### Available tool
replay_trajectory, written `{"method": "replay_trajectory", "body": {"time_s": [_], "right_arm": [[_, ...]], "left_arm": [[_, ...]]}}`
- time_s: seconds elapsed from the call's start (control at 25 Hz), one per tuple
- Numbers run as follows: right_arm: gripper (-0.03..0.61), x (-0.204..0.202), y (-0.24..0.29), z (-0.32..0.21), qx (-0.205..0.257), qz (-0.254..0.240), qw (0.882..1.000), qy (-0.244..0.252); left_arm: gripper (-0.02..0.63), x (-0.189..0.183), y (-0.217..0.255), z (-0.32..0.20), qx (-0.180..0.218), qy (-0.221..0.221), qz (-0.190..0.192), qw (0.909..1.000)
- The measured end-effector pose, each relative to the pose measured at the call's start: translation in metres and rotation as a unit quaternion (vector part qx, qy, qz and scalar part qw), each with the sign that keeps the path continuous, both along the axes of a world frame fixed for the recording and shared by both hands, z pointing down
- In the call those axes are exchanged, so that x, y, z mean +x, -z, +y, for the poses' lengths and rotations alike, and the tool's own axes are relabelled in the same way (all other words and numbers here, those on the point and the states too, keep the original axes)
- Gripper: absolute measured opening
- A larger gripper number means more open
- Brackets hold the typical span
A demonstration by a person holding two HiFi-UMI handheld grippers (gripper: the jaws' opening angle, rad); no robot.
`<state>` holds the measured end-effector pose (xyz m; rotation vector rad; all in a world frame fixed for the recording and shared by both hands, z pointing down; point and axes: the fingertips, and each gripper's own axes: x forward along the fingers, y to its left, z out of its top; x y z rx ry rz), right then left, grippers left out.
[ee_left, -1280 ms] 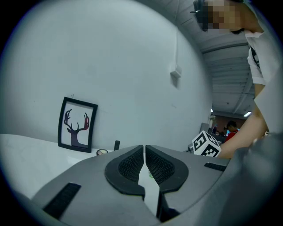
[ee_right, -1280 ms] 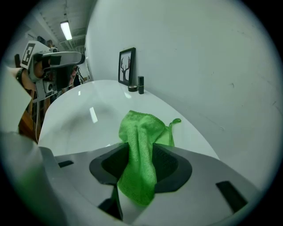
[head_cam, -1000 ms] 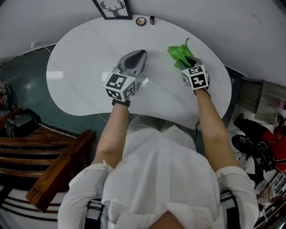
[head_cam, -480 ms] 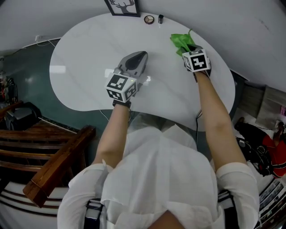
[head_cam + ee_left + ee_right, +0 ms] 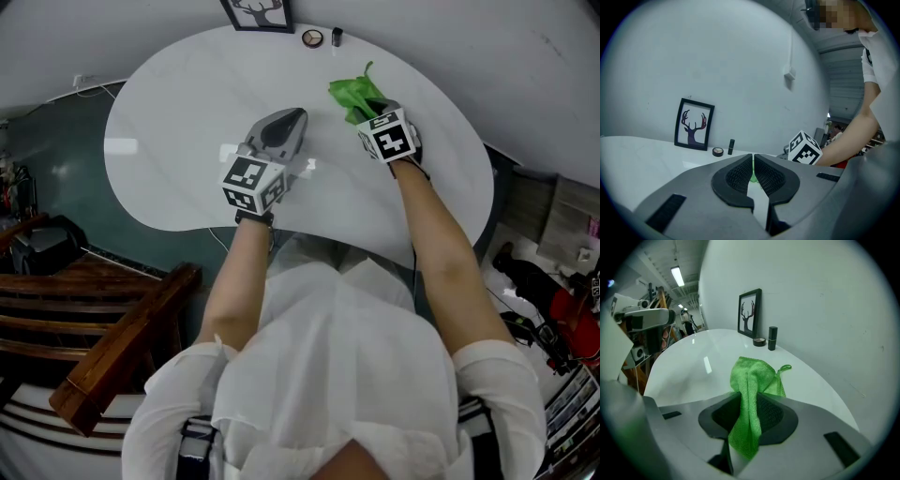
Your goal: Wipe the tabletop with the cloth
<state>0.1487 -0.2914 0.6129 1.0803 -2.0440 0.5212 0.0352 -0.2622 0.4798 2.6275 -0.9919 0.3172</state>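
Green microfibre cloth (image 5: 754, 373) is being clenched by the right gripper (image 5: 748, 399), whose jaws have just been closing, and is dragging on the white oval tabletop (image 5: 178, 150) near its far edge. The left gripper (image 5: 753, 164) is idling mid-table, jaws together and empty. Wiping is seemingly underway, with most of the surface remaining.

Framed antler print (image 5: 694, 124) — round tin (image 5: 718, 151), perhaps lipstick (image 5: 731, 146).

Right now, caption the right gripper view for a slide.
Right gripper, jaws just closing further, pinches green cloth on the white tabletop.
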Motion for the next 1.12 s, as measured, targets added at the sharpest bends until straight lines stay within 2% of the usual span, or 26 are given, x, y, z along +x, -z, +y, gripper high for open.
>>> {"method": "replay_trajectory", "body": {"time_s": [0.16,0.32,0.52,0.84,1.12], "right_arm": [[0.097,-0.023,-0.001,0.021,0.0,-0.017,1.0,0.016],[0.097,-0.042,0.001,0.04,-0.002,-0.038,0.999,0.012],[0.097,-0.042,0.0,0.056,-0.001,-0.032,0.999,-0.006],[0.097,0.0,-0.002,0.069,-0.003,-0.023,0.997,-0.073],[0.097,0.066,-0.007,0.094,-0.009,-0.018,0.989,-0.144]], "left_arm": [[0.02,0.002,-0.001,0.002,0.0,-0.004,-0.001,1.0],[0.02,0.008,0.0,0.003,-0.001,-0.011,0.0,0.9999],[0.02,0.021,0.001,0.005,0.0,-0.026,0.0,0.9997],[0.02,0.043,0.0,0.013,-0.001,-0.053,-0.007,0.9986],[0.02,0.067,-0.003,0.024,-0.005,-0.077,-0.013,0.9969]]}}
